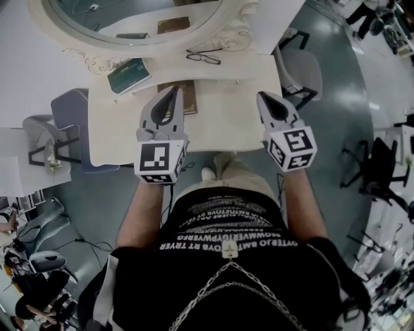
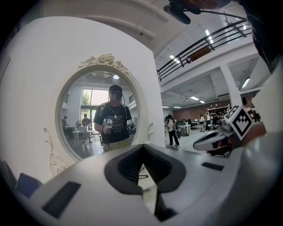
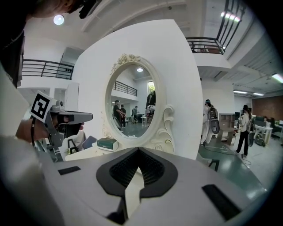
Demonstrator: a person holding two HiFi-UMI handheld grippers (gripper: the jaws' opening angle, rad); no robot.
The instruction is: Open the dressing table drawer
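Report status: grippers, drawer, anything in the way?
Both shut, empty: left gripper, right gripper, hovering over table. No drawer front visible, nothing pulled out. By left tip: brown book; glasses, green book farther back.

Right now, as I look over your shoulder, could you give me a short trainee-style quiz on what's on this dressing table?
1. True or false: the black-rimmed glasses lie on the white dressing table, near the foot of the oval mirror.
2. Which thing lies partly under the left gripper in the head view? A) the dark green book B) the brown book C) the glasses
3. In a few words: what does the right gripper hold?

Key: 1 true. 2 B. 3 nothing; its jaws are shut and empty.
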